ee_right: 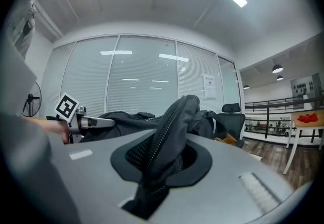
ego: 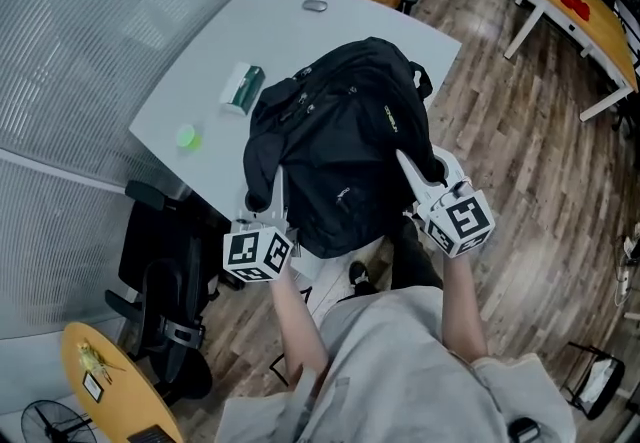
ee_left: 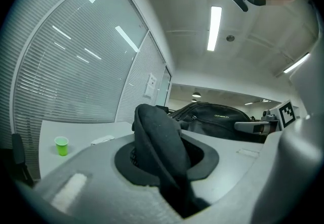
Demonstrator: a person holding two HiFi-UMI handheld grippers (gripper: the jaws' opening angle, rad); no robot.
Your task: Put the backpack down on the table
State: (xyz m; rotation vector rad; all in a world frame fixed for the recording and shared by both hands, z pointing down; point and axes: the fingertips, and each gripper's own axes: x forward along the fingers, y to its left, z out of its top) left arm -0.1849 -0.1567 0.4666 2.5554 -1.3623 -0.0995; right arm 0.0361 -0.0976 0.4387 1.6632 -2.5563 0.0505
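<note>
The black backpack [ego: 345, 136] lies over the near corner of the white table [ego: 205, 71], and its near end reaches past the table's edge towards me. My left gripper [ego: 268, 211] is shut on a black shoulder strap [ee_left: 157, 139] at the bag's near left. In the left gripper view the bag's body [ee_left: 215, 119] shows behind that strap. At the near right, my right gripper [ego: 410, 171] is shut on a padded mesh strap [ee_right: 167, 137]. Both gripper views show the straps pinched between the jaws. The left gripper's marker cube [ee_right: 67, 107] shows in the right gripper view.
On the table stand a small green cup [ego: 187, 138], a green and white pack [ego: 241, 88] and a grey mouse [ego: 315, 5]. A black office chair [ego: 160, 281] stands at the table's near left. A round yellow table [ego: 110, 381] is at bottom left, over wooden floor [ego: 520, 131].
</note>
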